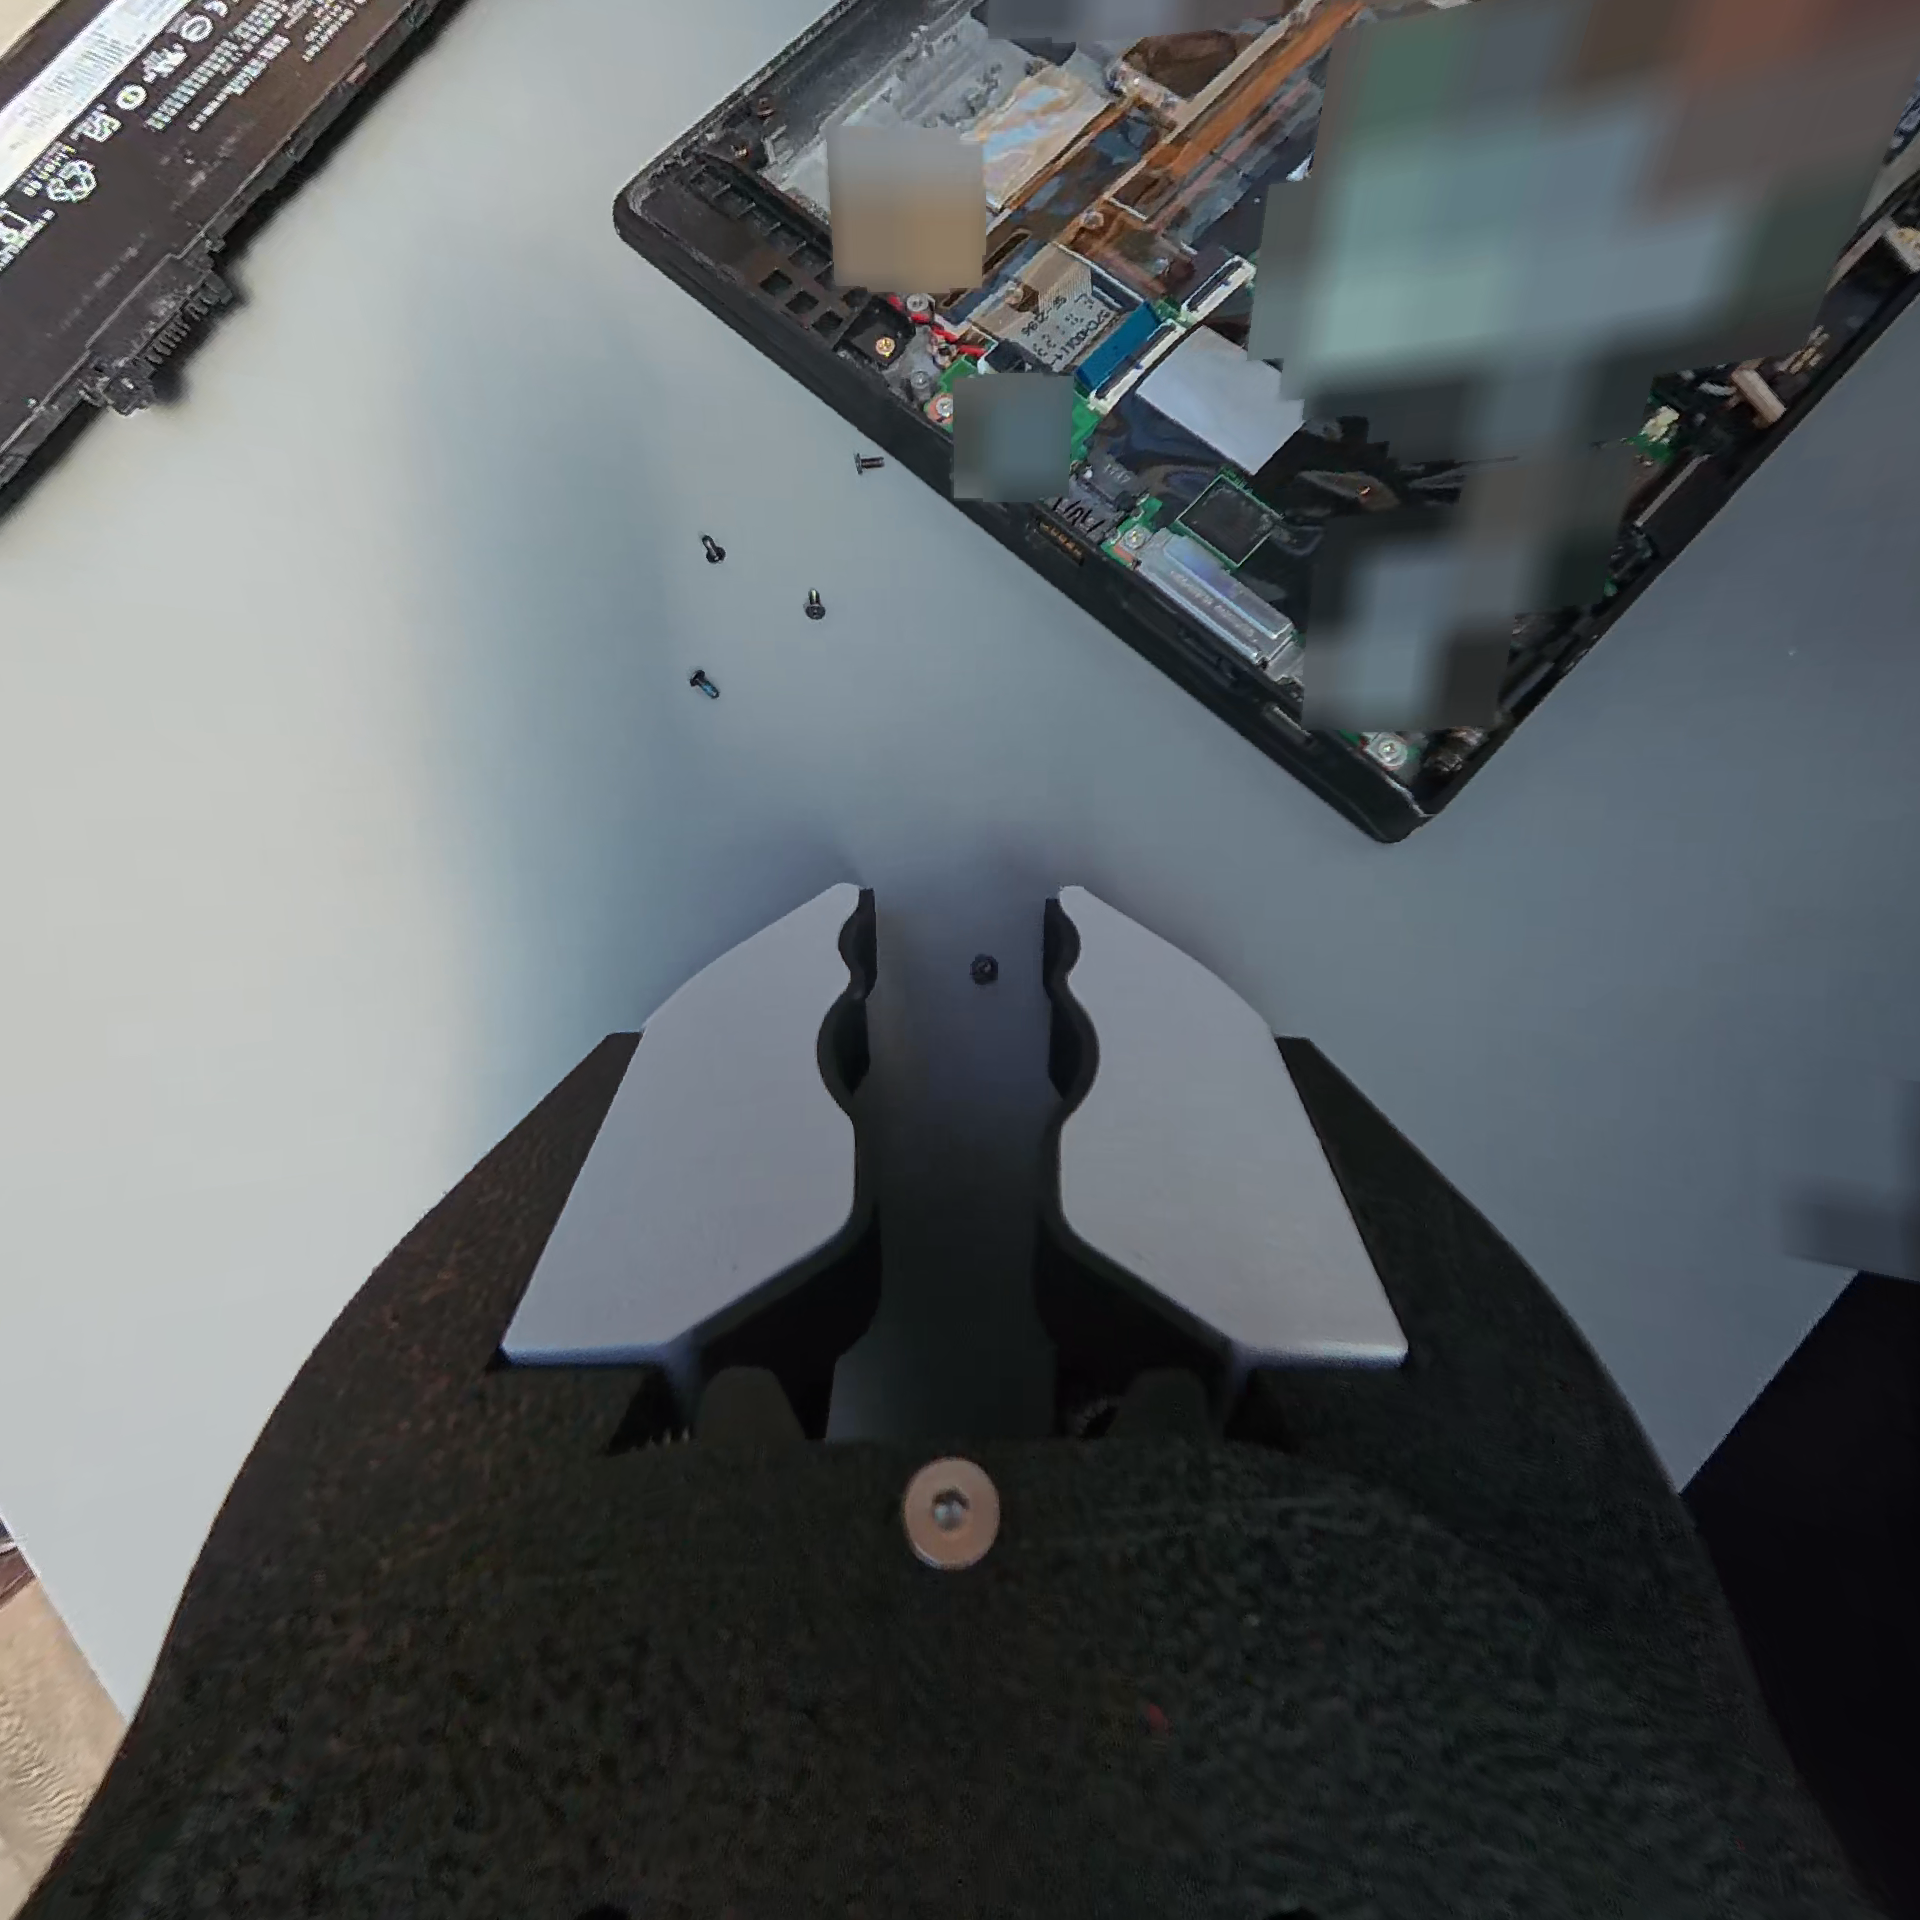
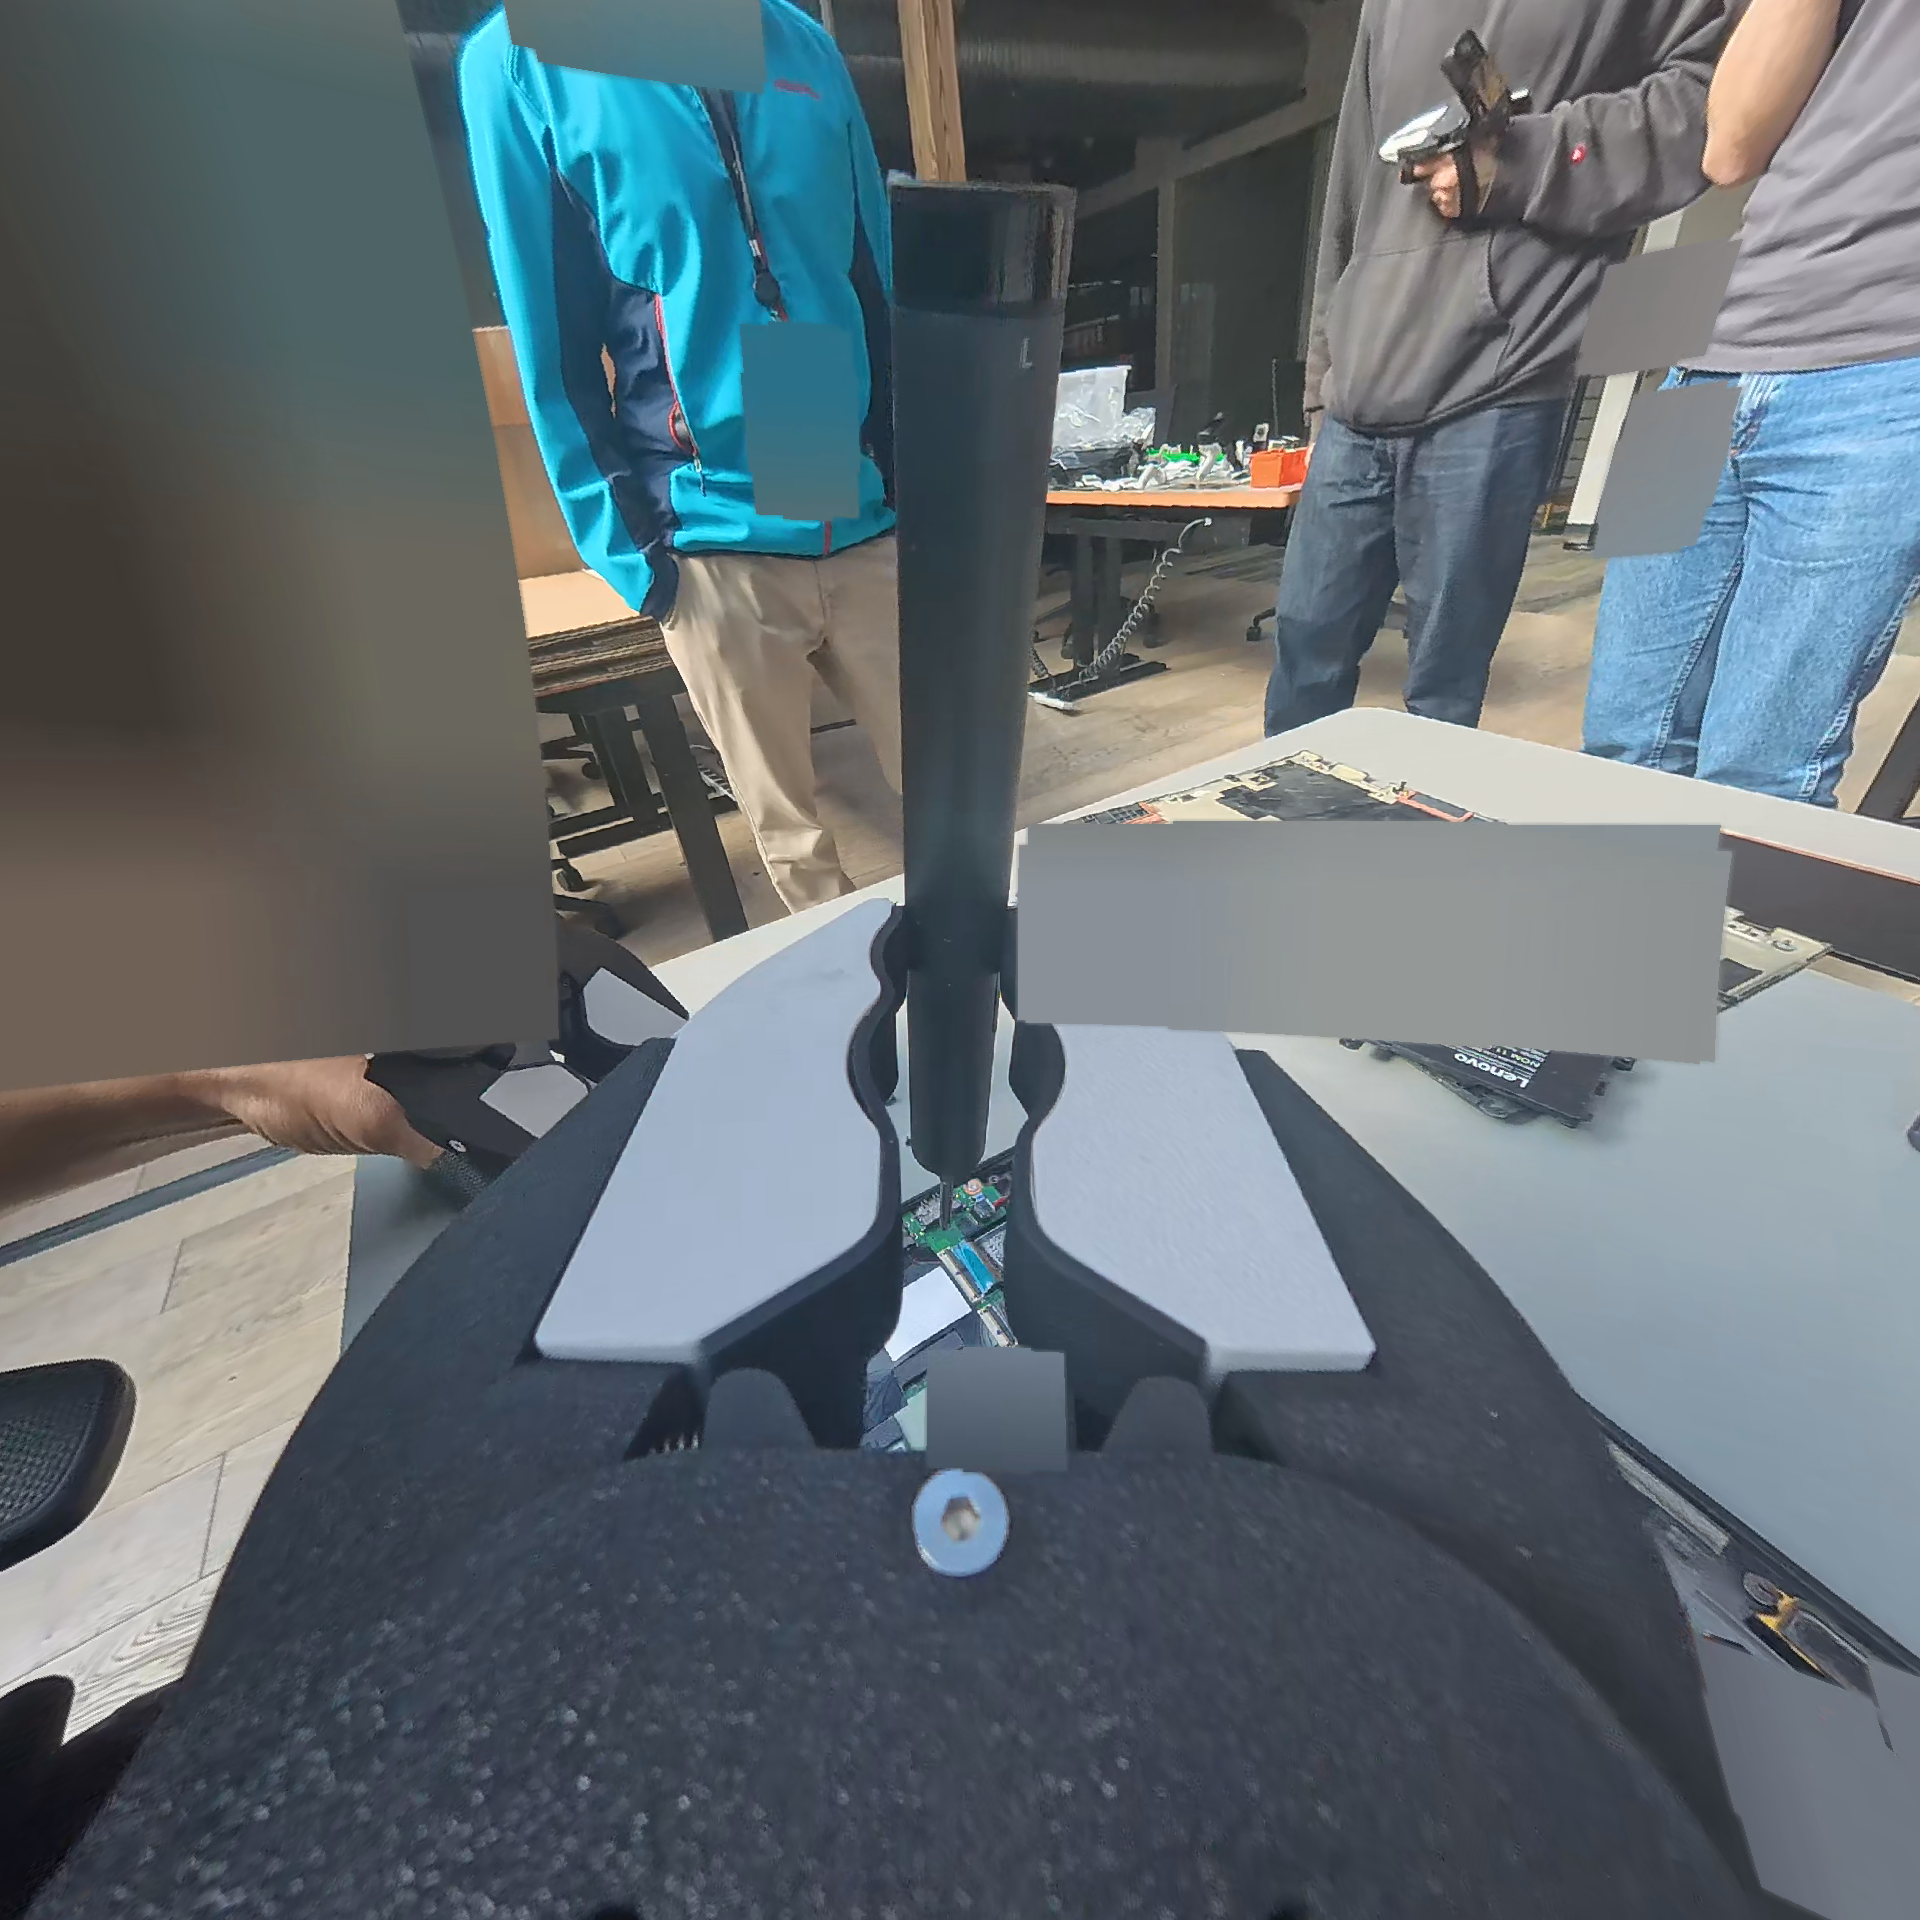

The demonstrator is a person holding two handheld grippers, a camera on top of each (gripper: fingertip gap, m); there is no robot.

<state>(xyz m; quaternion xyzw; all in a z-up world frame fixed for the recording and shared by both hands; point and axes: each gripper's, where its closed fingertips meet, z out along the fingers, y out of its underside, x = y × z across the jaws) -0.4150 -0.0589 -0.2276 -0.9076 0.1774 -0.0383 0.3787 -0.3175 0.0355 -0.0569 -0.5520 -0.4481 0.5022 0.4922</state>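
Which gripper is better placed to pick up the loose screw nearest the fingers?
Left. The left gripper is open with that screw between its fingers; the right gripper is shut on the screwdriver.

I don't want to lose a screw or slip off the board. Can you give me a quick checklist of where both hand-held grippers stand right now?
1. Right hand-held gripper shut on screwdriver: ok.
2. Screwdriver upright: ok.
3. Bit tip on the laptop board: ok; seated in a screw head: cannot tell.
4. Left hand-held gripper open, holding nothing: ok.
5. Screw on table between its fingers, ungripped: ok.
6. Four loose screws beside laptop, all on table: ok.
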